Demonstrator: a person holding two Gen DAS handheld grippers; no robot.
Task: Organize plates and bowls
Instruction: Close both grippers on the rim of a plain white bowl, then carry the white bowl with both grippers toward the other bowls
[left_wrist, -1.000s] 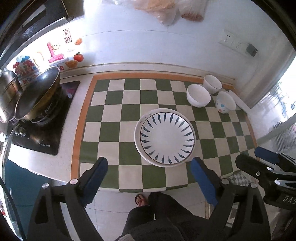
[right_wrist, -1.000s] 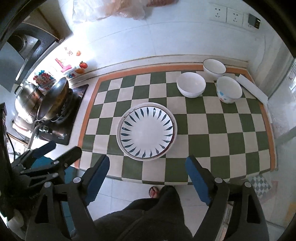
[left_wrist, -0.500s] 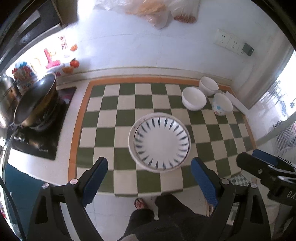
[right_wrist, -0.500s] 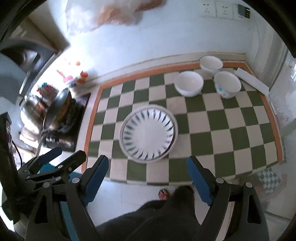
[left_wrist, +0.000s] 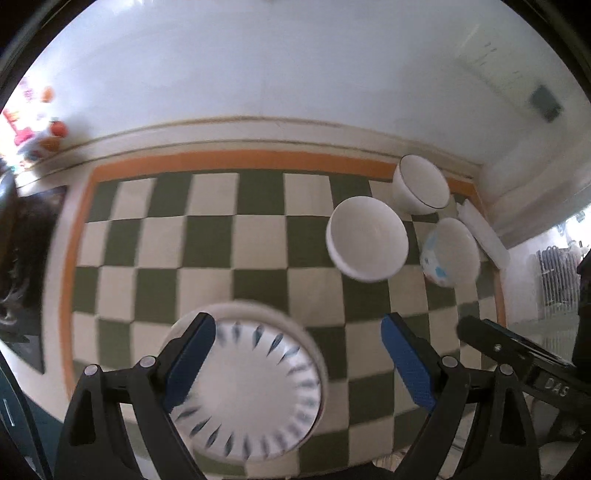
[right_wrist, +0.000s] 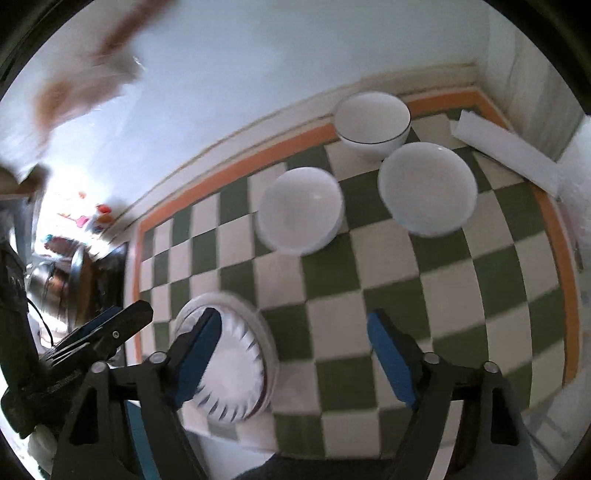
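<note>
Grippers (left_wrist: 297, 354) (right_wrist: 293, 354) tilt steeply downward; right jaws closing, empty.

My two black plastic grippers (left_wrist: 298, 356) (right_wrist: 294, 352) carry blue rectangular finger pads (left_wrist: 190, 362), silver screws and white lettering.

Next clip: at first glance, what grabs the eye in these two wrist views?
The green-and-cream checkered mat with its orange border fills both views. Near its front edge lies a white plate with blue dashes, partly behind the left gripper's blue pads. Three white bowls cluster at the far right corner; the right gripper, jaws closing on nothing, points toward them.
</note>
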